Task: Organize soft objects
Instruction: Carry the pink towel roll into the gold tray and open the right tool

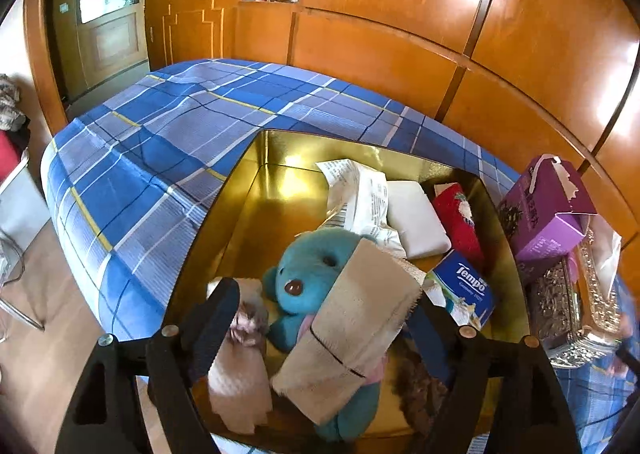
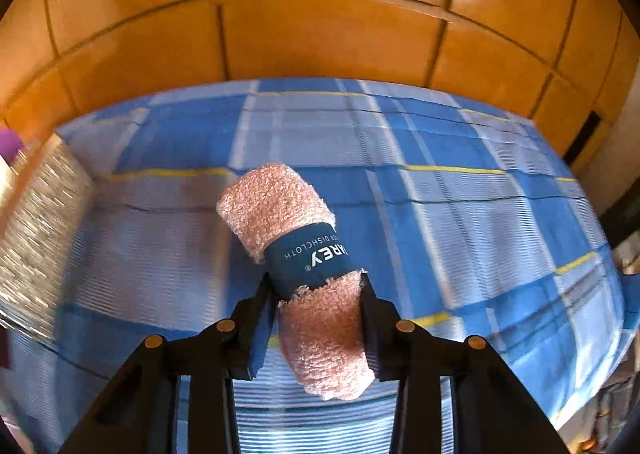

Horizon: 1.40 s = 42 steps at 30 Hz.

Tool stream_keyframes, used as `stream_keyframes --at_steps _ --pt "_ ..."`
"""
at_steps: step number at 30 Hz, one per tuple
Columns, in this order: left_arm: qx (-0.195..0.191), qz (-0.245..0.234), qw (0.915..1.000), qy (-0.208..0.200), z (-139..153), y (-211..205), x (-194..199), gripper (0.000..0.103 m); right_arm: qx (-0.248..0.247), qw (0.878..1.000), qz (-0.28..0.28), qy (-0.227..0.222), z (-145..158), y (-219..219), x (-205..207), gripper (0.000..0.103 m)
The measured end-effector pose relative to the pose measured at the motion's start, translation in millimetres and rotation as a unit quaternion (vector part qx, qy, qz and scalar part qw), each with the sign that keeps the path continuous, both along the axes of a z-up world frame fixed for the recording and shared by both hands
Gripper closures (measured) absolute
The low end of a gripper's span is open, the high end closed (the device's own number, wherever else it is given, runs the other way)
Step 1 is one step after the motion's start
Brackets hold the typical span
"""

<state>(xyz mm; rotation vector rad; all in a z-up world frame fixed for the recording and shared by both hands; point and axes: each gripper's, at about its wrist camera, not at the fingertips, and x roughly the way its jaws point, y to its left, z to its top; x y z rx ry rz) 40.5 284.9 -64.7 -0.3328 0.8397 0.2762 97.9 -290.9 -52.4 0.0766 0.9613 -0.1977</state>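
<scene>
two grippers are in view, one per wrist camera. the left gripper (image 1: 320,330) hangs over a gold box (image 1: 248,190) that sits on a blue plaid bedspread (image 1: 168,134). its fingers (image 1: 212,318) are spread wide, and a beige folded cloth (image 1: 352,338) lies tilted between them, resting on a teal plush bear (image 1: 308,278) inside the box; whether the right-hand finger touches the cloth's edge i cannot tell, but the left-hand finger stands clear of it. near the left-hand finger lies a pale pink cloth (image 1: 240,378) with a fuzzy grey-pink bit above it. farther in the box are a crumpled white printed wrapper (image 1: 360,198), a white soft pack (image 1: 416,218), a red item with a white motif (image 1: 460,222) and a blue tempo tissue pack (image 1: 464,290). just right of the box stand a purple carton (image 1: 544,210) with a torn top and a silvery ornate box (image 1: 568,306). orange wood panelling (image 1: 400,14) rises behind the bed.

the right gripper (image 2: 318,306) pinches a rolled pink dishcloth (image 2: 276,202) with a dark blue paper band (image 2: 316,258); both fingers (image 2: 374,314) press the roll's near half, just below the band. the roll points away and to the left, above the plaid bedspread (image 2: 460,214). a silvery blurred shape (image 2: 36,222) sits at the far left edge.
</scene>
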Motion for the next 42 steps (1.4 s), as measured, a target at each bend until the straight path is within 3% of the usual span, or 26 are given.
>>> stream_keyframes --at_steps 5,10,14,18,24,26,36,42 --pt "0.002 -0.01 0.9999 -0.012 7 -10 -10 0.02 0.065 0.997 0.024 -0.018 31 26 23 0.065" --pt "0.003 -0.026 0.9993 -0.027 17 -23 -17 0.018 0.073 0.992 0.089 -0.051 70 84 45 0.065" --pt "0.01 -0.029 0.9989 -0.035 23 -25 -20 0.018 0.082 0.978 0.177 -0.08 100 154 52 0.065" --pt "0.014 -0.027 0.9987 -0.041 26 -22 -25 0.017 0.089 0.956 0.269 -0.078 109 230 46 0.065" --pt "0.016 -0.021 0.9986 -0.045 28 -15 -30 0.017 0.1 0.916 0.385 -0.047 92 335 21 0.065" --pt "0.016 -0.018 0.9985 -0.048 29 -12 -32 0.017 0.094 0.911 0.401 -0.033 77 360 17 0.065" --pt "0.01 -0.001 0.9987 -0.049 27 0 -34 0.016 0.069 0.916 0.394 0.038 2 417 27 0.064" --pt "0.01 0.004 0.9988 -0.047 26 1 -35 0.012 0.068 0.919 0.387 0.039 -9 419 30 0.059"
